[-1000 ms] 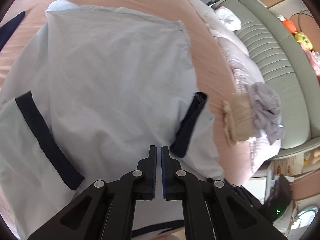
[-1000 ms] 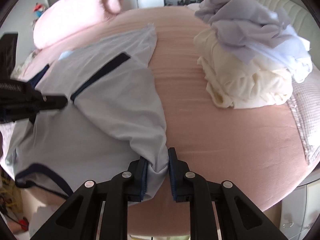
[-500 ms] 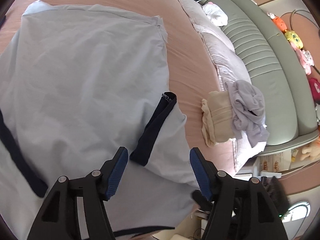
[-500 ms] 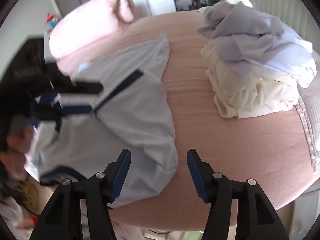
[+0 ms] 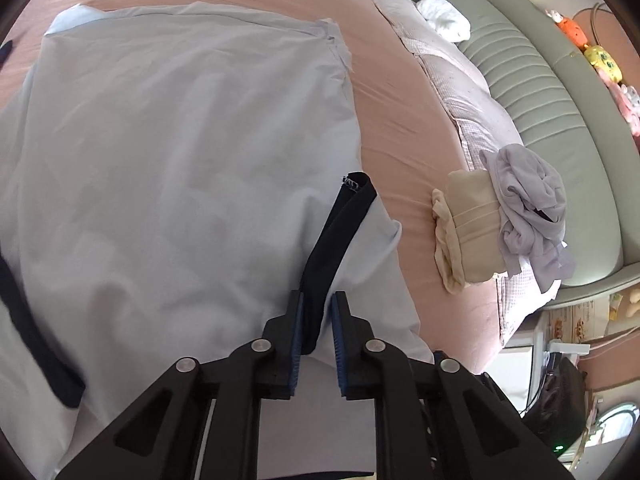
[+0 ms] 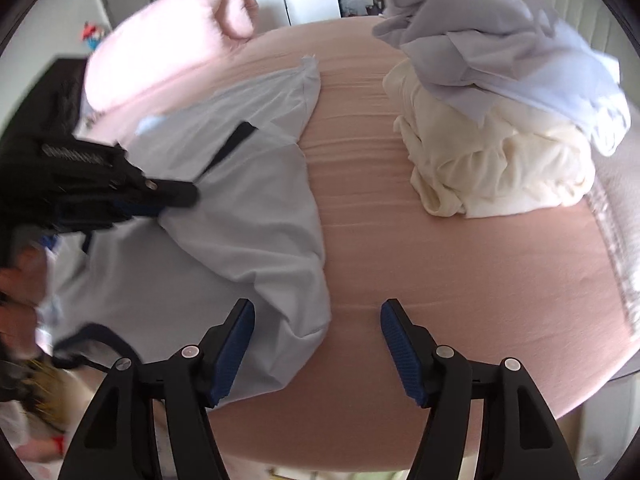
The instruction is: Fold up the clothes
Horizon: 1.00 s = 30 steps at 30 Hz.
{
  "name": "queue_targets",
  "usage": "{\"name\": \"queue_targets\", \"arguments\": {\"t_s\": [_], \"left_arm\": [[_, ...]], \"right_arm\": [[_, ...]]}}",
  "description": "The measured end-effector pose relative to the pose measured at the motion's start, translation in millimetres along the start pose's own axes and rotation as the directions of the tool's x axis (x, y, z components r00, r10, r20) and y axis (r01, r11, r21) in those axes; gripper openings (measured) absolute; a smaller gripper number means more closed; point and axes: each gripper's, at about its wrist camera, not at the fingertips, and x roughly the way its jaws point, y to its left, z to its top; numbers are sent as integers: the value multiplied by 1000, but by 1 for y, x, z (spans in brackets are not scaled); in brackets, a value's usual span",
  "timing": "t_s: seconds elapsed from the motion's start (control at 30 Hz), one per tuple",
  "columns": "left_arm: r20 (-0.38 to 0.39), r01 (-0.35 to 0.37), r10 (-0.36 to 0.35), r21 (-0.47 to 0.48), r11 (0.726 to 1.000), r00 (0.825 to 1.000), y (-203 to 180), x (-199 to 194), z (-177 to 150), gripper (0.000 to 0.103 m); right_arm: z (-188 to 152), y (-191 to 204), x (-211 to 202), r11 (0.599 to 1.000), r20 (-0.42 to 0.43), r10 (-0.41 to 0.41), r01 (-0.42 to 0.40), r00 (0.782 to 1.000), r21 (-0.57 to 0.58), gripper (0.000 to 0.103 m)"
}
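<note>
A light blue shirt (image 5: 180,160) with navy trim lies spread on the pink bed (image 6: 440,260). In the left wrist view my left gripper (image 5: 317,300) has its jaws closing on the near end of the navy sleeve cuff (image 5: 344,216), which sits between the pads. The right wrist view shows that left gripper (image 6: 188,196) pinching the sleeve, with the cloth drawn up to it. My right gripper (image 6: 316,312) stands wide, its jaws still opening. The shirt's crumpled corner (image 6: 296,320) lies beneath it, between the fingers but untouched by the pads.
A pile of cream and lilac clothes (image 6: 500,140) sits on the bed to the right of the shirt. A pink pillow (image 6: 160,40) lies at the far side. A green padded headboard (image 5: 540,100) runs along the bed. A person's hand (image 6: 16,276) shows at the left edge.
The left gripper opened, slid over the navy cuff and closed on it. The right gripper let go of the shirt's corner and spread wide; the corner dropped onto the bed.
</note>
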Motion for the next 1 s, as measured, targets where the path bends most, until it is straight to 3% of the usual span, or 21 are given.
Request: {"name": "queue_targets", "arguments": {"t_s": [0.07, 0.1, 0.17, 0.27, 0.47, 0.57, 0.67, 0.73, 0.8, 0.83, 0.9, 0.97, 1.0], "left_arm": [[-7, -15, 15, -10, 1000, 1000, 2, 0, -2, 8], [-10, -21, 21, -12, 1000, 1000, 2, 1, -3, 8], [-10, -31, 31, -4, 1000, 999, 2, 3, -7, 8], [-18, -43, 44, 14, 999, 999, 2, 4, -14, 8], [-19, -95, 97, 107, 990, 995, -8, 0, -21, 8], [-2, -121, 122, 142, 983, 993, -14, -7, -18, 8], [12, -95, 95, 137, 986, 995, -14, -19, -10, 8], [11, -57, 56, 143, 988, 998, -17, -28, -1, 9], [18, -68, 65, 163, 984, 998, -20, -33, 8, 10], [21, -77, 74, 178, 981, 997, -22, -34, 12, 12], [16, -95, 93, 213, 973, 996, -27, -33, 19, 27], [-1, -116, 120, 233, 966, 993, -31, -27, 26, 70], [-2, -109, 113, 234, 966, 994, -33, -25, 28, 71]], "right_arm": [[0, 4, 1, 999, -18, -44, 44, 999, -13, 53], [1, 5, 0, 998, -21, -62, 62, 998, -15, 41], [4, 4, -3, 999, -39, -31, 32, 999, 6, 29], [4, 0, -2, 999, -67, -30, 32, 997, 33, 24], [8, -6, 10, 992, -115, -23, 37, 993, 122, 23], [10, 5, 8, 998, -126, -58, 61, 990, 26, 27], [20, 11, 10, 998, -173, -62, 62, 983, -5, 33], [26, 8, 4, 999, -194, -34, 39, 980, 25, 35], [33, 2, -2, 997, -192, 0, 14, 981, 72, 37], [36, -1, -5, 996, -181, 7, 10, 983, 91, 38], [43, -5, -10, 992, -156, 10, 10, 988, 123, 52], [51, -9, -11, 987, -137, 11, 11, 990, 160, 58], [54, -11, -10, 983, -131, 26, -1, 991, 185, 58]]}}
